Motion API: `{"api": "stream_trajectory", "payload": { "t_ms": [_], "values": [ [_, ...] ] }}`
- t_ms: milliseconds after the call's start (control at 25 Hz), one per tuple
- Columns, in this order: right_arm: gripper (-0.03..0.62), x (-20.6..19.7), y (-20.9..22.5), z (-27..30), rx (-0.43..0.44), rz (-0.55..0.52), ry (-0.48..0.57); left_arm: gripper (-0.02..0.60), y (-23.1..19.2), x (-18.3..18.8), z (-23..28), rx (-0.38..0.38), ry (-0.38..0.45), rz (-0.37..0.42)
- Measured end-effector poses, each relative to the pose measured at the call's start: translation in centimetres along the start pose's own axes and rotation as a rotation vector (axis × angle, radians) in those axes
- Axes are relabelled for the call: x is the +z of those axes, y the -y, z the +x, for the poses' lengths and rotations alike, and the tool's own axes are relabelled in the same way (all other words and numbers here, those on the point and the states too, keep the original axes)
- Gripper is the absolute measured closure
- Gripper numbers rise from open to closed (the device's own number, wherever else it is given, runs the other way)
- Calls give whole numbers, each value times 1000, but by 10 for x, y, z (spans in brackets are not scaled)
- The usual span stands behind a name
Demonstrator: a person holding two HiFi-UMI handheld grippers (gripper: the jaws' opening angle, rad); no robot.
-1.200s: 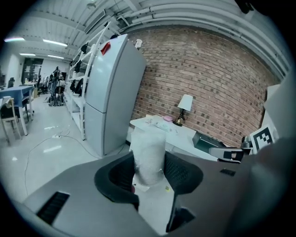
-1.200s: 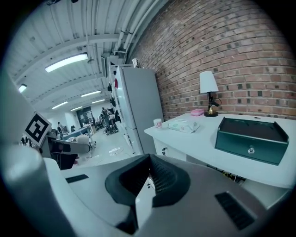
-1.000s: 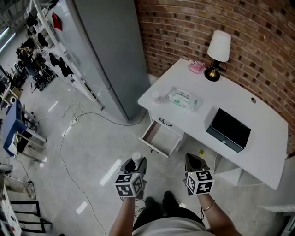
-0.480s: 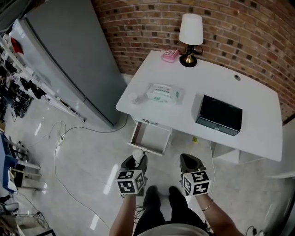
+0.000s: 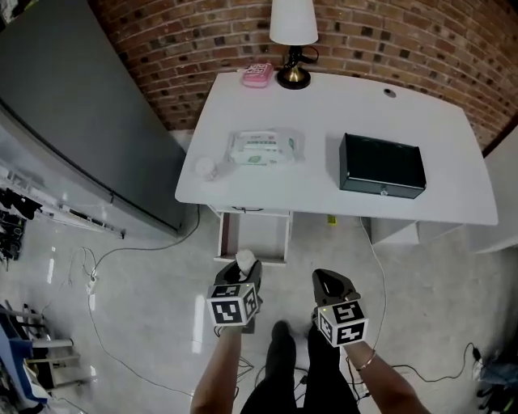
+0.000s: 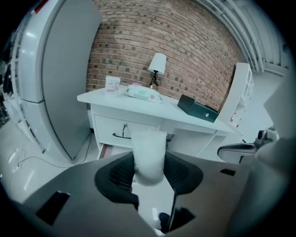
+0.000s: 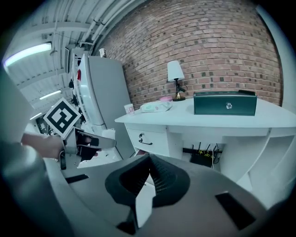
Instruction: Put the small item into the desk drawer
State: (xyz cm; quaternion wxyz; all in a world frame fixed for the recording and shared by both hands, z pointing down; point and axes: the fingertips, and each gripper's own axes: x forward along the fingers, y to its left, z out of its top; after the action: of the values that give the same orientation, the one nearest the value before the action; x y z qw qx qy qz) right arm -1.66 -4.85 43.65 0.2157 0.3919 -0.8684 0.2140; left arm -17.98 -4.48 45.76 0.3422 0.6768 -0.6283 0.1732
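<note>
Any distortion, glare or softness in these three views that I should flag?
Head view: evenly lit and sharp, with glare patches on the floor. Left gripper view: strong fisheye bending the brick wall, dark corners, the held small white item slightly soft. Right gripper view: same fisheye, bluish cast, a bright ceiling light.

On desk (image 5: 324, 105): lamp (image 5: 292, 32) at back, wipes pack (image 5: 265, 148) left of box (image 5: 382, 164); drawer (image 5: 253, 236) beneath pack.

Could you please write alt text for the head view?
From above, a person faces a white desk with one drawer pulled open, the left gripper clamping a small white item, the right gripper shut and empty. A lamp, wipes pack and black box sit on the desk.
</note>
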Motion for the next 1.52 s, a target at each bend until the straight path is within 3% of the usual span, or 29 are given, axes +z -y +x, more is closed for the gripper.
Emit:
{"api": "stream_trajectory", "payload": {
  "t_ms": [600, 1160, 1520],
  "values": [
    [586, -90, 38, 73, -104, 94, -15, 387, -31, -69, 135, -77, -153, 18],
    [586, -155, 83, 122, -130, 126, 19, 387, -49, -127, 257, -71, -326, 63],
    [586, -184, 108, 165, -131, 115, 30, 387, -69, -159, 330, -79, -465, 29]
  ]
}}
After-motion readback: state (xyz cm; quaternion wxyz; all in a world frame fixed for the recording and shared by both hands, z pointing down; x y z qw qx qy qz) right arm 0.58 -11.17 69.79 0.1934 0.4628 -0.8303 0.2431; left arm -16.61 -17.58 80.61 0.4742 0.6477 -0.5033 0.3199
